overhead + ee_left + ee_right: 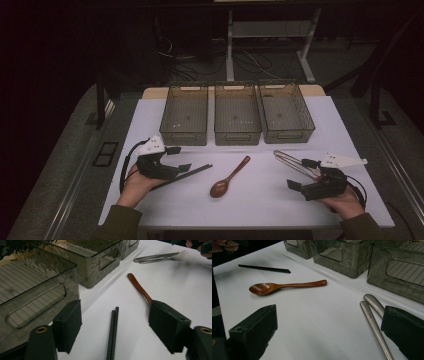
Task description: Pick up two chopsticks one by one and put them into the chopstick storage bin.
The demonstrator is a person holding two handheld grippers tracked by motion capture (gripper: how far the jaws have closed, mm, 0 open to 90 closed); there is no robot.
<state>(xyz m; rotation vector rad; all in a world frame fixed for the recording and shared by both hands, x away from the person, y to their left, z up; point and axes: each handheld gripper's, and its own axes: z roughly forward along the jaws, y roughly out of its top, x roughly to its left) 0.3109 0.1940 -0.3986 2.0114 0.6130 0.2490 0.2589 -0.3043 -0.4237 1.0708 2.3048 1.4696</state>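
A pair of black chopsticks [192, 172] lies on the white table, its tip between the jaws of my left gripper [179, 159]. In the left gripper view the chopsticks [112, 335] run up the gap and the left gripper [113, 315] stands open, pads apart from them. A brown wooden spoon [230, 177] lies mid-table, bowl toward me. Two metal pieces, one a fork [292, 161], lie at the right. My right gripper [301, 173] is open; the metal handles [372, 320] lie just beside its right jaw, untouched.
Three clear smoky plastic bins stand side by side at the far edge: left [184, 115], middle [237, 114], right [286, 112], all looking bare inside. The white table top [250, 205] has free room near its front edge.
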